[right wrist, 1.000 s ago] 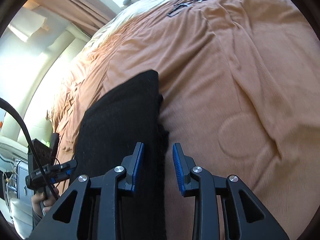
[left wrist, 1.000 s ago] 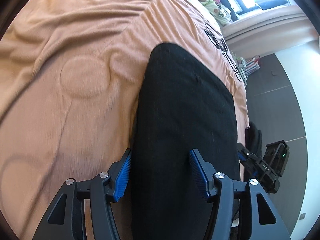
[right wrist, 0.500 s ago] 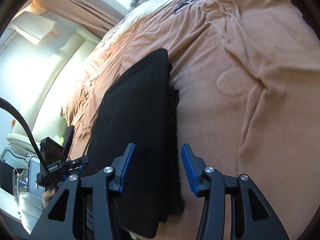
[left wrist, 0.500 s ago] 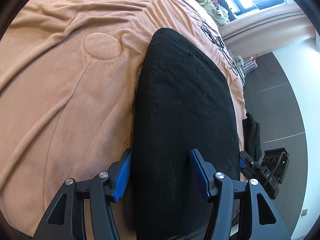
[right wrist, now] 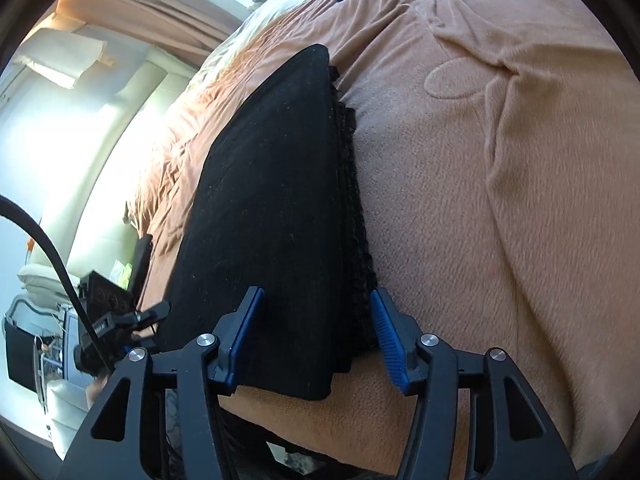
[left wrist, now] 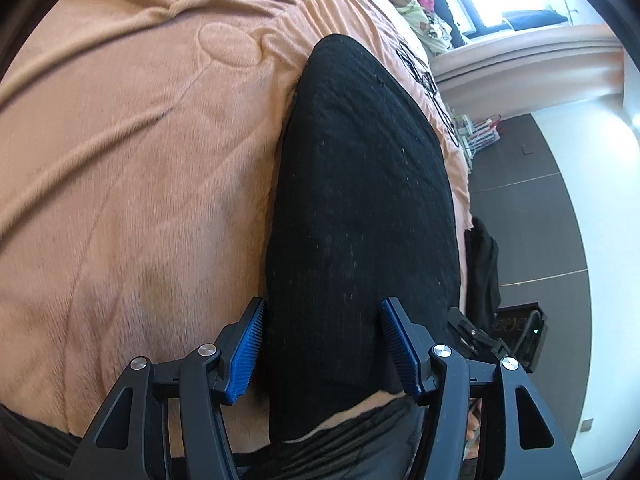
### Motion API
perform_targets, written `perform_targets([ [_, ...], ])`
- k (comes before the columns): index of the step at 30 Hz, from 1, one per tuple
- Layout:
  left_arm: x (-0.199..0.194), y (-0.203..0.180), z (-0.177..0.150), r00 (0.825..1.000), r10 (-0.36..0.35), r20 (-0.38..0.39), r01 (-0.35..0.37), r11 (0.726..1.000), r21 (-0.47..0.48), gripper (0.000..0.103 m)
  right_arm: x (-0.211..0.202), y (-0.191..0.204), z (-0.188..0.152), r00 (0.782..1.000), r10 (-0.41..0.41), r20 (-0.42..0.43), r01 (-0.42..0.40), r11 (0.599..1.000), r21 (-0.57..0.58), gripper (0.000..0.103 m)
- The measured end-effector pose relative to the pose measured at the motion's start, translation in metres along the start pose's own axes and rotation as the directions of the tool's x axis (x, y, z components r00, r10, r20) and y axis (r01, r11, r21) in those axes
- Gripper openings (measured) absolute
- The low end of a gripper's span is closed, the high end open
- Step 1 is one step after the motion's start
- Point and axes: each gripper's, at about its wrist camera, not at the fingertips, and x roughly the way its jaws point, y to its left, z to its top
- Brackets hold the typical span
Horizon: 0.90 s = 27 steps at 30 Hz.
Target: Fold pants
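Looks like a soft, floppy job: black knitted pants (left wrist: 360,216), already folded into a thick, long stack, lying on the peach fleece bed blanket (left wrist: 132,184) near its front edge. On the stack's left long side, left gripper (left wrist: 320,350) with blue ribbed pads standing apart, one pad just beside the left edge, the other over the top of the fabric, nothing pinched. On the stack's right long side, right gripper (right wrist: 316,342) released too, jaws having just been opening, straddling the layered right edge without pressing. Probably light, limp and a bit grippy, so no slipping, but layers likely to slide apart. Best bet: pinch through all layers at the near corners of the stack, both sides together.
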Motion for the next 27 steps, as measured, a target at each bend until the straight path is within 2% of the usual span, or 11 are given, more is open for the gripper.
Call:
perform_targets([
  [5, -0.004, 0.002, -0.007, 1.0, -0.023, 0.001, 0.023, 1.0, -0.002, 0.061, -0.003, 0.012, -0.001, 0.997, -0.064, 0.039, 0.064, 0.998, -0.016, 0.053],
  [9, -0.004, 0.002, -0.011, 0.999, -0.03, 0.017, 0.03, 1.0, -0.001, 0.061, 0.0, 0.015, 0.001, 0.995, -0.091, 0.028, 0.092, 0.996, -0.019, 0.056],
  [11, -0.006, 0.005, -0.015, 0.999, -0.026, 0.027, 0.026, 1.0, -0.009, 0.061, 0.002, 0.013, 0.001, 0.996, -0.089, 0.023, 0.089, 0.996, 0.003, 0.06],
  [14, -0.008, 0.004, -0.019, 0.999, -0.024, 0.048, 0.025, 1.0, -0.011, 0.06, 0.005, 0.009, -0.003, 0.997, -0.072, 0.025, 0.071, 0.997, 0.034, 0.061],
  [18, -0.012, 0.005, -0.022, 0.996, -0.033, 0.083, 0.035, 0.999, -0.013, 0.043, 0.009, 0.008, -0.007, 0.999, -0.044, 0.011, 0.044, 0.998, 0.051, 0.061],
  [21, -0.018, 0.004, -0.021, 0.993, -0.052, 0.102, 0.053, 0.999, -0.01, 0.033, 0.01, 0.013, -0.008, 0.999, -0.054, 0.009, 0.054, 0.998, 0.024, 0.061],
  [27, -0.034, 0.0, -0.017, 0.99, -0.066, 0.126, 0.065, 0.998, 0.015, 0.028, 0.01, 0.017, -0.012, 1.0, -0.023, 0.002, 0.023, 0.999, 0.043, 0.057],
])
